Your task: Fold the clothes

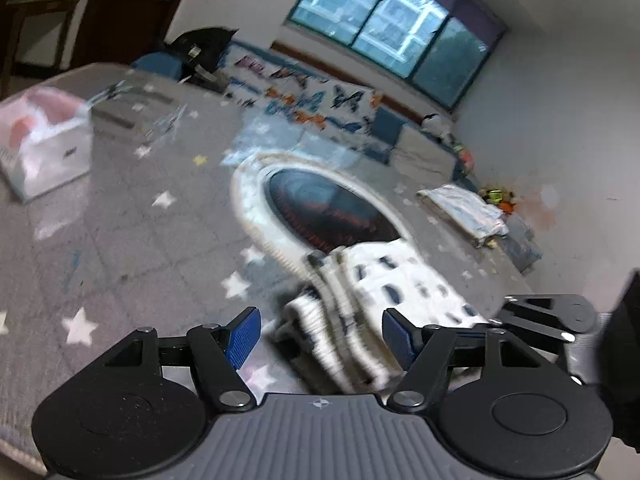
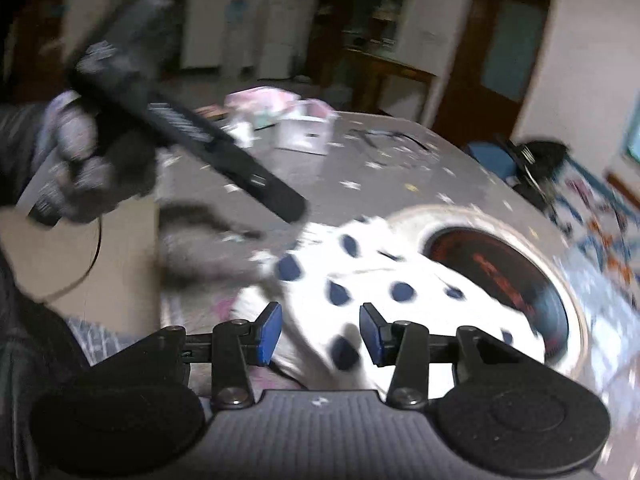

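A white garment with dark blue dots (image 1: 384, 300) lies bunched in folds on the grey star-printed bedspread (image 1: 120, 240). In the left wrist view my left gripper (image 1: 320, 336) is open, its blue pads wide apart on either side of the garment's ribbed edge, neither pressing it. The right gripper's black linkage (image 1: 544, 316) shows at the right edge. In the right wrist view the dotted garment (image 2: 384, 280) spreads under my right gripper (image 2: 320, 334). Its pads stand apart over the cloth without pinching it. A gloved hand (image 2: 76, 168) holds the left gripper's body (image 2: 192, 136) at the upper left.
A round white-rimmed piece with a dark, red-printed middle (image 1: 328, 208) lies just beyond the garment. A white box (image 1: 44, 152) sits at the far left, and a folded pale cloth (image 1: 464, 212) at the right. A printed blanket (image 1: 312, 100) lies by the window wall.
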The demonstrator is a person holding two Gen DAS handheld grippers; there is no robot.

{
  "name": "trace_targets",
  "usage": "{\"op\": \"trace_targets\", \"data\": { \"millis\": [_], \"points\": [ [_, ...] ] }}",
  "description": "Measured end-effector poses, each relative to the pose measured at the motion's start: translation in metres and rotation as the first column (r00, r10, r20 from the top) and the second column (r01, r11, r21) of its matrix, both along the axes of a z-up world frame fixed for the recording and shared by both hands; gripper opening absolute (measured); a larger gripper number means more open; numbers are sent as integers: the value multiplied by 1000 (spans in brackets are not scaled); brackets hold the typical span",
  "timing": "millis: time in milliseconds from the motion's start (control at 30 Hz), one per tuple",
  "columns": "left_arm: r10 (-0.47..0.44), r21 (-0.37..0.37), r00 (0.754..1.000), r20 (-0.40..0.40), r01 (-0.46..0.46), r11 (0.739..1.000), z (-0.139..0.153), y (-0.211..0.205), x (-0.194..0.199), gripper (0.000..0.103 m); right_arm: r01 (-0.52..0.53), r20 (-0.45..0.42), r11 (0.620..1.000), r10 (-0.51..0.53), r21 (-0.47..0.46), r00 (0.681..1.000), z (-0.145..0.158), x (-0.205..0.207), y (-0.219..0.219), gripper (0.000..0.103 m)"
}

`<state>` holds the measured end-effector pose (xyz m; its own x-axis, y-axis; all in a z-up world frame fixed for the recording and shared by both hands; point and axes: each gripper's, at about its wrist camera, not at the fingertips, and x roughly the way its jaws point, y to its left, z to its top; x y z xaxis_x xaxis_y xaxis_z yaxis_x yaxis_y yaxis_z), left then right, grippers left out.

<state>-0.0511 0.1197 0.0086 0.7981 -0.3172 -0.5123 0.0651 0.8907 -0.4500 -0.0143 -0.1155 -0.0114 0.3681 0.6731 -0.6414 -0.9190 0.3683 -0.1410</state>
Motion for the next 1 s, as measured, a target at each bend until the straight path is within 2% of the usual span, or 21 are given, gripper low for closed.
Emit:
{"op": "trace_targets", "data": {
  "millis": [67, 167, 367, 433, 533, 667, 767, 833, 1000],
  "points": [
    [-20, 2, 999, 36, 20, 1000, 7, -6, 0, 69, 60, -62, 998, -58, 32, 996, 0, 11, -8, 49],
    [-62, -4, 996, 57, 62, 998, 10, -18, 5, 67, 129, -133, 991, -122, 39, 984, -8, 22, -20, 49],
    [-147, 3, 988, 47, 147, 989, 4, -39, 16, 67, 169, -177, 986, -163, 17, 971, -16, 23, -35, 51],
    [-148, 13, 988, 37, 147, 989, 0, -40, 18, 67, 194, -184, 980, -184, 37, 966, -11, 27, -42, 63],
    [-139, 25, 990, 30, 138, 990, -3, -39, 18, 67, 246, -156, 968, -236, 46, 959, -5, 40, -45, 72],
    [-120, 57, 992, 39, 117, 991, -3, -38, 17, 67, 314, -190, 947, -296, 74, 936, 0, 73, -42, 75],
    [-106, 61, 994, 25, 104, 993, -6, -34, 17, 67, 323, -263, 941, -288, 98, 921, 2, 90, -41, 78],
    [-90, 66, 996, 19, 88, 994, -6, -30, 16, 67, 297, -304, 945, -246, 134, 920, 5, 93, -45, 79],
    [-52, 75, 998, 30, 50, 996, -3, -18, 17, 68, 346, -298, 929, -296, 132, 907, 7, 95, -58, 81]
  ]
}}
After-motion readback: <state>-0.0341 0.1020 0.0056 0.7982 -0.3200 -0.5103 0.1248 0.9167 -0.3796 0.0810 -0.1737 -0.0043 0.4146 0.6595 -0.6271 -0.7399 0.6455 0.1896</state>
